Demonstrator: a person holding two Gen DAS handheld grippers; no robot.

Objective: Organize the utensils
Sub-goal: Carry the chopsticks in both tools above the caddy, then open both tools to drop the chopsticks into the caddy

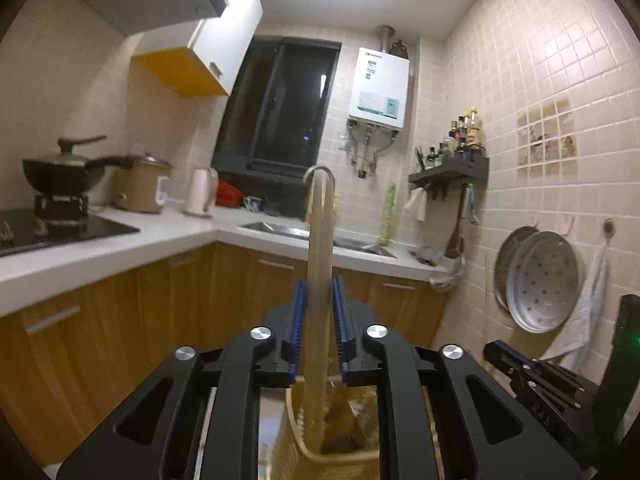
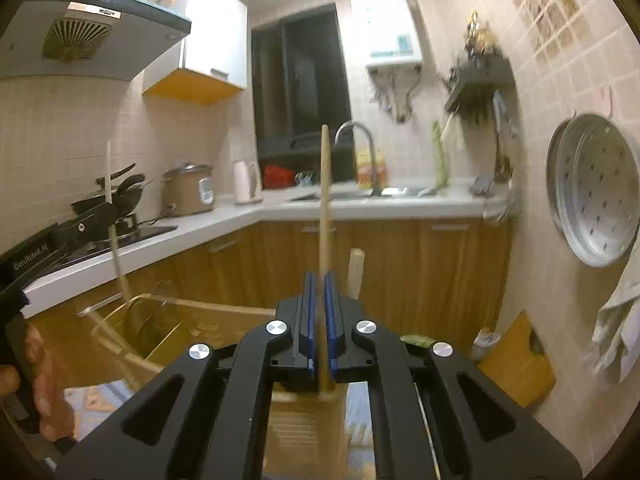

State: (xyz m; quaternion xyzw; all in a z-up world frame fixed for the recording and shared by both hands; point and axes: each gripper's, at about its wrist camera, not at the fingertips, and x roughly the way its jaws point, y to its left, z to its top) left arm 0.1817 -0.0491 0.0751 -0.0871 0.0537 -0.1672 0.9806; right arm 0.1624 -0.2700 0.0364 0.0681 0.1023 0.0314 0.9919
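My left gripper [image 1: 319, 292] is shut on a pale wooden utensil handle [image 1: 320, 240] that stands upright, its lower end down in a woven wooden basket [image 1: 292, 436] below the fingers. My right gripper [image 2: 319, 284] is shut on a thin wooden stick [image 2: 324, 200], also upright, its lower end in a slatted wooden holder [image 2: 304, 428]. A second wooden handle [image 2: 355, 270] stands just right of it. The left gripper [image 2: 98, 212] shows in the right wrist view with its utensil over the basket [image 2: 168, 328]. The right gripper's body [image 1: 532, 372] shows at the lower right of the left wrist view.
A white L-shaped counter [image 1: 120, 248] carries a wok [image 1: 60, 168], rice cooker [image 1: 142, 188], kettle [image 1: 200, 192] and sink with faucet [image 2: 356, 152]. Wooden cabinets run beneath. Steamer trays [image 2: 596, 188], a towel and a spice shelf [image 1: 452, 170] hang on the right tiled wall. A cutting board [image 2: 516, 360] leans low.
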